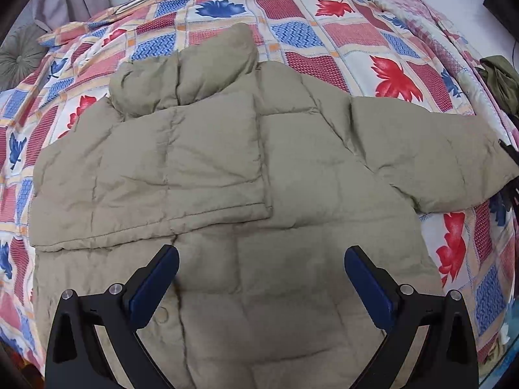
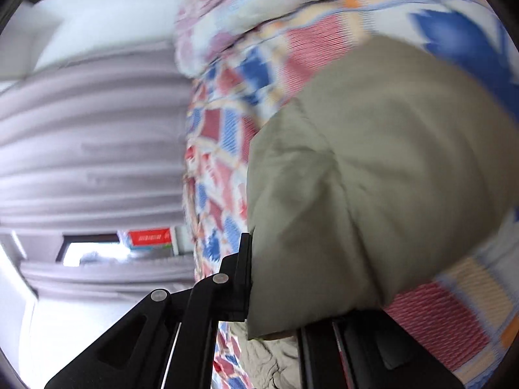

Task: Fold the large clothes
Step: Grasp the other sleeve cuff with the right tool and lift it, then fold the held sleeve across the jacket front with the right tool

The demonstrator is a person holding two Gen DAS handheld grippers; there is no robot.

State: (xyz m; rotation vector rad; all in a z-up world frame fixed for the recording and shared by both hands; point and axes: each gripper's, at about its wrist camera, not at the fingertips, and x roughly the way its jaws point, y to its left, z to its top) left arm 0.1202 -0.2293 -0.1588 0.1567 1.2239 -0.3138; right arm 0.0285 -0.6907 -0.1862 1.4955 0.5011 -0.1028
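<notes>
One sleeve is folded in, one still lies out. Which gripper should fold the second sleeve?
Right. The right gripper is already shut on the cuff of the outstretched sleeve of the beige quilted puffer jacket; the left gripper hovers open over the hem.

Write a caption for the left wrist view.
Open left gripper hovers over a beige jacket on a patterned bedspread.

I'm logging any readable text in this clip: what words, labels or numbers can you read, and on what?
No text can be read.
Red box beside the curtain: pale lettering, too blurred to read.
Khaki jacket: no label or brand visible.
Patchwork quilt: leaf patterns only.
</notes>
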